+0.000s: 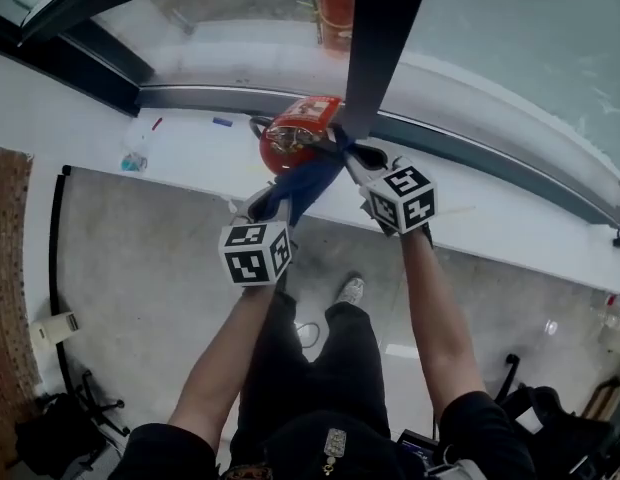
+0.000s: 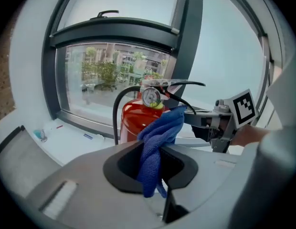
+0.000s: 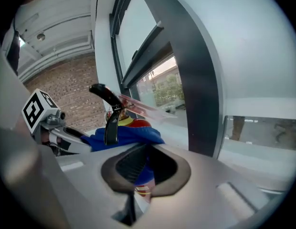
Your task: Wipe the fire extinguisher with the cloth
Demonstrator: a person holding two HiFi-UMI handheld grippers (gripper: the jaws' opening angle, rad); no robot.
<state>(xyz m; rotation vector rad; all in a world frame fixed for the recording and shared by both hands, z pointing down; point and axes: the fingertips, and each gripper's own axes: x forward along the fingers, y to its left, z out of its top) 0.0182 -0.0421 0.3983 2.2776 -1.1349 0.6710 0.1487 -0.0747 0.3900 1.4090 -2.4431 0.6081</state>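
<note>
Nearest to us, our left gripper (image 2: 155,162) is clenched on one end of the blue cloth (image 2: 160,132), which is bunched up through its jaws. Just beyond it, our right gripper (image 3: 142,168) is all but closed, and the blue fabric wedged between its jaws tells us it is pinching the cloth's other end. The cloth runs between the two and lies against the top of the red fire extinguisher (image 1: 295,143), by its pressure gauge (image 2: 151,98) and black lever. The extinguisher stands upright on the white window sill (image 1: 190,153), in front of the dark mullion (image 1: 380,48) and the glass.

We judge the wiping to be under way at the head of the cylinder. Next we should keep both grips firm, hold the cloth taut and draw it over the valve and down the body. We must not catch the hose (image 2: 117,113) or tip the extinguisher.
</note>
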